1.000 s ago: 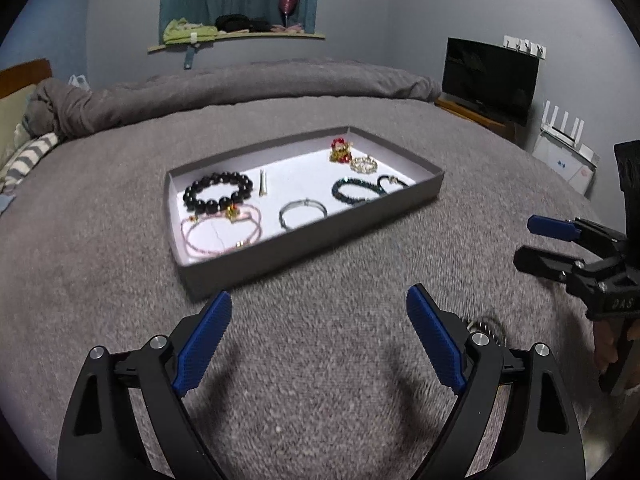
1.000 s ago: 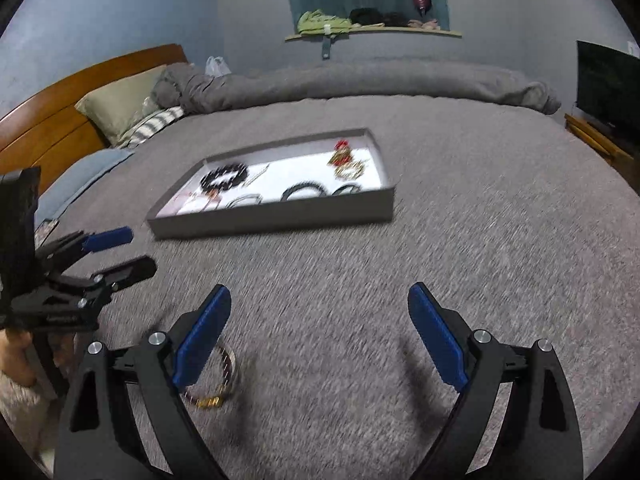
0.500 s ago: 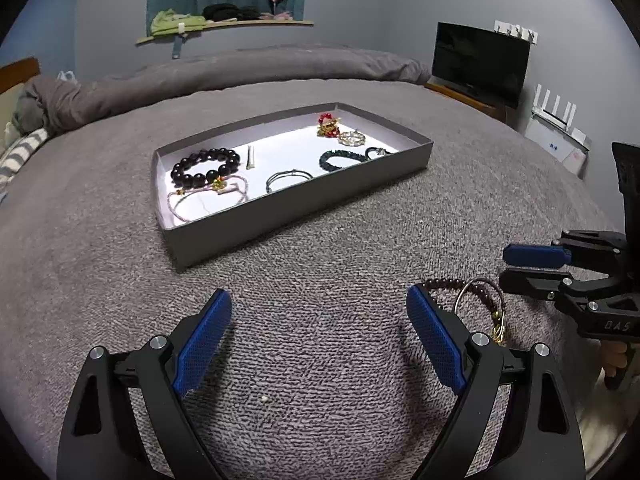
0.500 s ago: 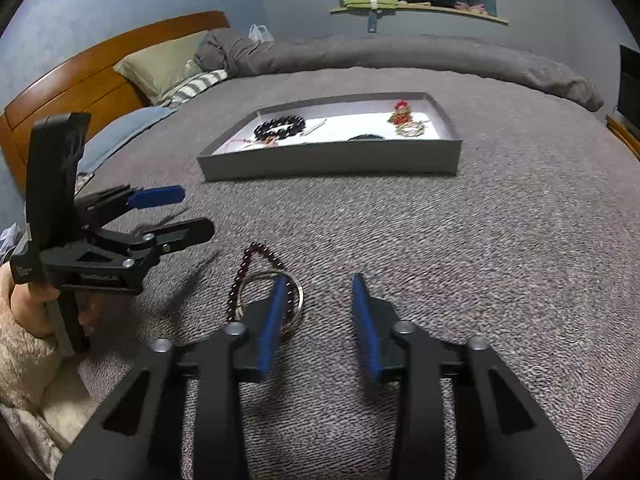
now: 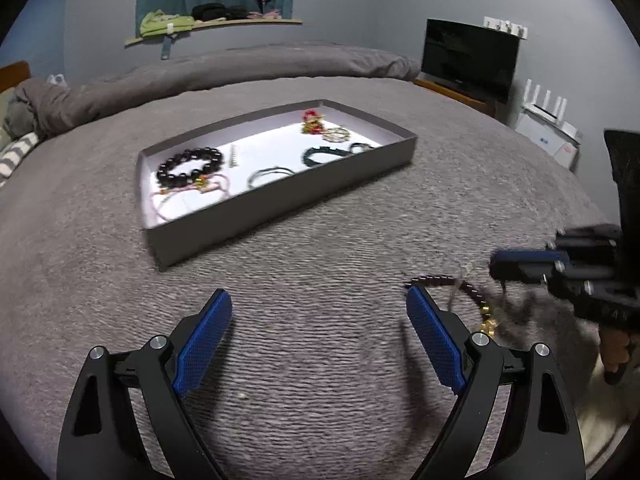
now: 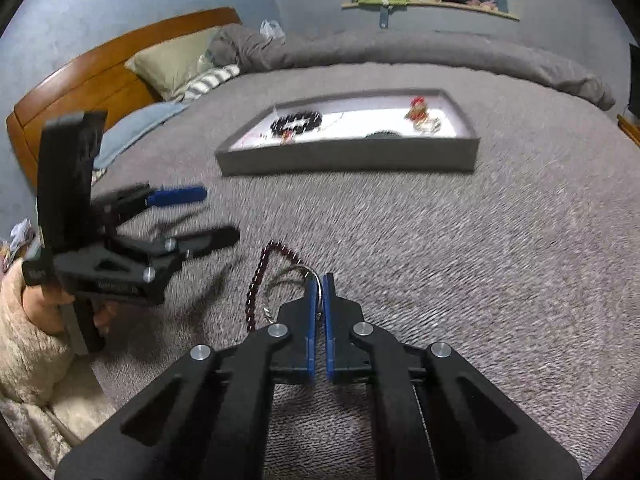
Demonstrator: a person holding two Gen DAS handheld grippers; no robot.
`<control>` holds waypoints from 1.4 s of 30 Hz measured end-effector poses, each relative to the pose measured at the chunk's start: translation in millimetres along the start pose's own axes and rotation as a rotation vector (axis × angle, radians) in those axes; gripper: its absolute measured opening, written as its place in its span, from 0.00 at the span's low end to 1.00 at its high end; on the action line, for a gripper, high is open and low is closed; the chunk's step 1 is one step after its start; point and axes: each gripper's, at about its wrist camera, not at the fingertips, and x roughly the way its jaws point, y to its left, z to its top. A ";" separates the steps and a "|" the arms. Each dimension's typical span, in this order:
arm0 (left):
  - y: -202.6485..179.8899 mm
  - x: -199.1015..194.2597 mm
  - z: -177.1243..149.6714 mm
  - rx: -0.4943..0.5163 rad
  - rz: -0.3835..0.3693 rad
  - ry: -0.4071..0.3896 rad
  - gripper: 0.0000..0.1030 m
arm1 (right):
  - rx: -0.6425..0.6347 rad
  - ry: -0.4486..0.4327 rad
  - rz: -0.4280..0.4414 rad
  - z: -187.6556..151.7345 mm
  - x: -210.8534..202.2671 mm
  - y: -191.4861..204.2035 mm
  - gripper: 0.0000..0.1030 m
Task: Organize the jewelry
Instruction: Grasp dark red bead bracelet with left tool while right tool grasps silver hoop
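**newbie_q:** Why is your right gripper (image 6: 319, 280) pinched so tight while the other one just hangs there?

**me:** Because I've got the thin metal bangle (image 6: 310, 276) clamped between the blue pads (image 6: 310, 312). It's a skinny hoop lying on a fuzzy grey bed cover (image 6: 460, 264), so the pads have to close nearly all the way to hold it at all. A dark red bead bracelet (image 6: 256, 280) is looped up with it and trails off to the left. In the left wrist view the same bundle (image 5: 468, 292) seems to have a small gold charm (image 5: 489, 323) at its near end, though that part is blurry.

**newbie_q:** And the left gripper?

**me:** The left gripper (image 5: 318, 340) is spread wide and holds nothing. It's sitting low over the bed, just beside the bundle. I keep it free so it can catch the beads if they tangle or slip.

**newbie_q:** So where's it all going?

**me:** The grey tray (image 5: 280, 204) further up the bed, well apart from the pickup spot. It already has a dark bead bracelet (image 5: 190, 166), a pink cord bracelet (image 5: 188, 196), a silver bangle (image 5: 268, 174), a dark green bracelet (image 5: 324, 154) and a red and gold piece (image 5: 312, 122), laid apart on the white floor so nothing knots. My guess is the risk here is the bead strand dropping off mid-carry, since I can't tell whether the pads pinch it too.
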 end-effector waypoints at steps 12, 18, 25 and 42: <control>-39.7 15.1 -8.0 0.097 -0.129 0.066 0.48 | 0.078 0.023 -0.124 4.0 4.1 -36.1 0.03; -38.1 21.3 -7.5 0.080 -0.153 0.075 0.40 | 0.083 0.070 -0.104 0.1 13.7 -36.9 0.03; -37.7 29.1 -0.5 0.069 -0.169 0.076 0.20 | 0.062 0.086 -0.120 -3.1 17.8 -34.2 0.04; -38.0 14.8 -2.6 0.116 -0.153 0.053 0.05 | 0.048 0.102 -0.096 -7.7 20.0 -37.0 0.07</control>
